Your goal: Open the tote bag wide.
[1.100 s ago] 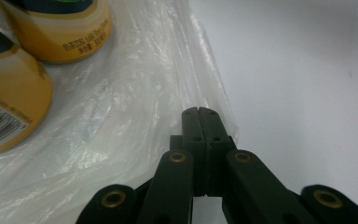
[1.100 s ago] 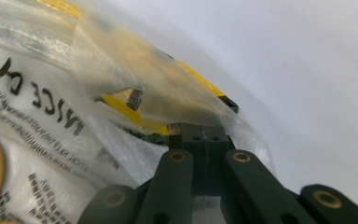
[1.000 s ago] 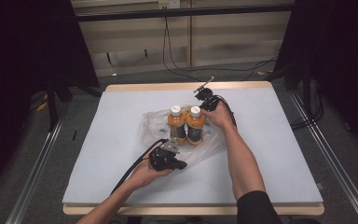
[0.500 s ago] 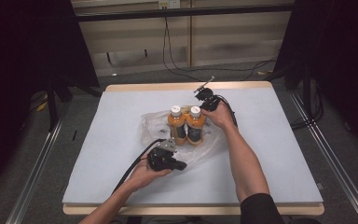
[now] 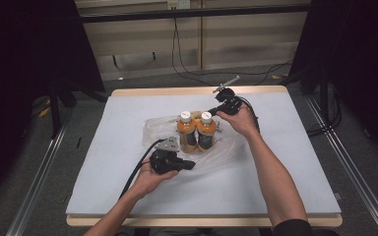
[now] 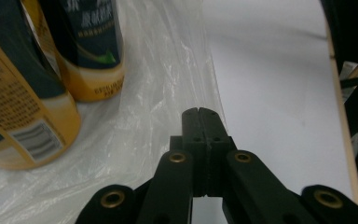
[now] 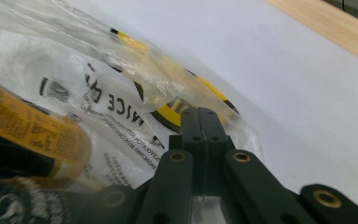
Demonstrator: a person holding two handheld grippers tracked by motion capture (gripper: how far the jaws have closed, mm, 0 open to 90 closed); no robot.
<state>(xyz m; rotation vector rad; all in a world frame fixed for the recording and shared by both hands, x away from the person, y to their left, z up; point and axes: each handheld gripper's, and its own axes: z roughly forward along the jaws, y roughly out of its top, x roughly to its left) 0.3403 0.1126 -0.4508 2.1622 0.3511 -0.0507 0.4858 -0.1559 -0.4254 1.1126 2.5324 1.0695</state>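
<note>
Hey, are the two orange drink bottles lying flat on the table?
No, both bottles stand upright side by side on the clear plastic bag, white caps on top.

Black curtains [image 5: 24, 73] flank a pale wall [image 5: 256, 44]; grey floor [image 5: 29, 162]

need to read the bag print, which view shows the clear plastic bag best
The right gripper view: the plastic bag is close, its black print legible. The high view shows its whole crumpled outline under the bottles; the left gripper view shows plain film.

bag [image 5: 226, 147]: thin clear glossy plastic, crinkled | 2 bottles [image 5: 197, 132]: glossy printed labels | table [image 5: 295, 91]: matt white sheet, wood edge
</note>
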